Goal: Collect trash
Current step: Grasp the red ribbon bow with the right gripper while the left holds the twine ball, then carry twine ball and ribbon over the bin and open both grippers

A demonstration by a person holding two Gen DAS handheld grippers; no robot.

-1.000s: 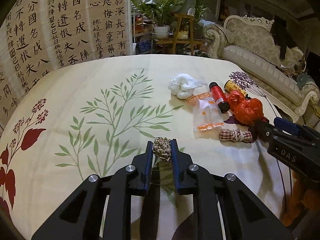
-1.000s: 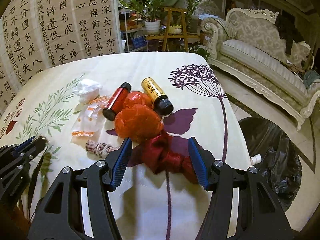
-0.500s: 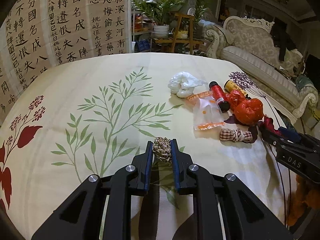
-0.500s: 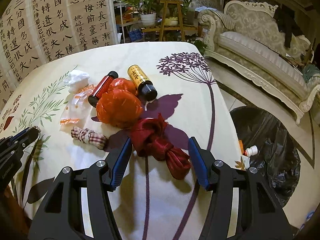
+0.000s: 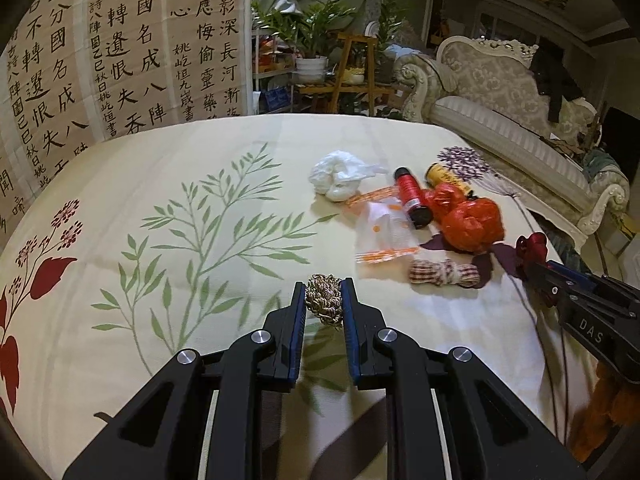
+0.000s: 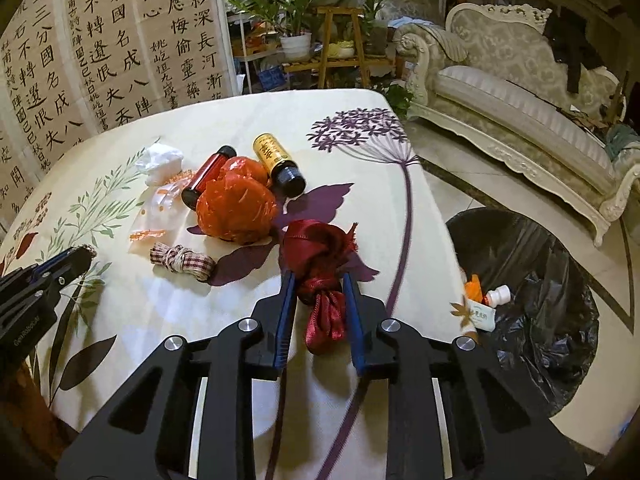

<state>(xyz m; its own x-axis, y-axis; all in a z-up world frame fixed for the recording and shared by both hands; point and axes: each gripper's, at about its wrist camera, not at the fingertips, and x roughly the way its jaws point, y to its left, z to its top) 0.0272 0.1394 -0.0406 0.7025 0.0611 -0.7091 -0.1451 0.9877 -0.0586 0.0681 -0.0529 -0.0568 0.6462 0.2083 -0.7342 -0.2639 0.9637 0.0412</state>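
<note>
My left gripper point(image 5: 324, 286) is shut on a golden braided cord ball point(image 5: 324, 300), held just above the floral tablecloth point(image 5: 160, 240). My right gripper point(image 6: 319, 276) is shut on a dark red satin ribbon bundle point(image 6: 320, 252) near the table's right edge; it also shows in the left wrist view point(image 5: 532, 266). On the cloth lie an orange plastic bag point(image 6: 236, 212), a red bottle point(image 6: 206, 178), a yellow bottle point(image 6: 278, 162), a checked ribbon knot point(image 6: 182, 260), a clear wrapper point(image 6: 160, 208) and a white tissue point(image 6: 160, 160).
A bin lined with a black bag point(image 6: 532, 280) stands on the floor right of the table, with a small bottle and wrappers inside. A cream sofa point(image 6: 520, 92) is beyond it. A calligraphy screen point(image 5: 100, 52) and potted plants point(image 5: 312, 40) stand behind the table.
My right gripper closed from wide open onto the red ribbon bundle. My left gripper keeps its hold on the cord ball and has barely moved.
</note>
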